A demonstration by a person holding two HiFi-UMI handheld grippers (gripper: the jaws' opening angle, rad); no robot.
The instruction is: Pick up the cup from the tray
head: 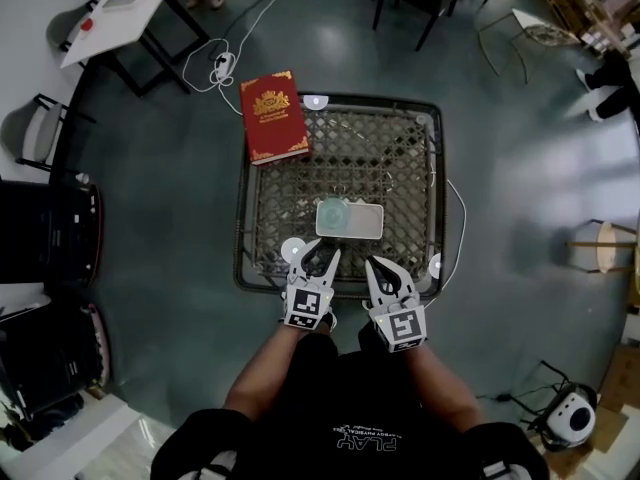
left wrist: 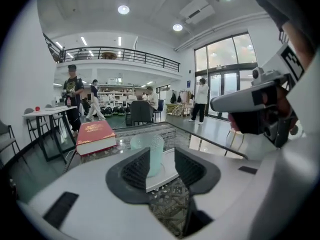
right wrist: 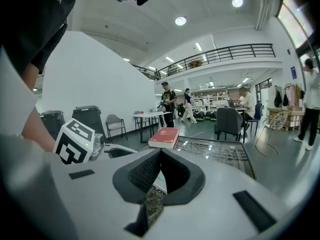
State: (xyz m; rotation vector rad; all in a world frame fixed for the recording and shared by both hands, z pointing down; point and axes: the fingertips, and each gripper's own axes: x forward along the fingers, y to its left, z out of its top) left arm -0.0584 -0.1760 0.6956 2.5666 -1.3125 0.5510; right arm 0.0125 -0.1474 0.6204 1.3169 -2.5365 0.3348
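Pale green ribbed cup (left wrist: 149, 149) on a white rectangular tray (head: 366, 224) waits ahead of my spread, empty left tool (head: 319, 258); my right tool (head: 386, 268) is pressed together. Approach step, I judge: next, straddle and pinch it.

Bare left forearm (head: 262, 370) and right forearm (head: 441, 376) reach forward side by side. The white, black-padded left tool (head: 318, 260) holds its jaws slightly apart. The matching right tool (head: 388, 274) has its jaws meeting at the tips.
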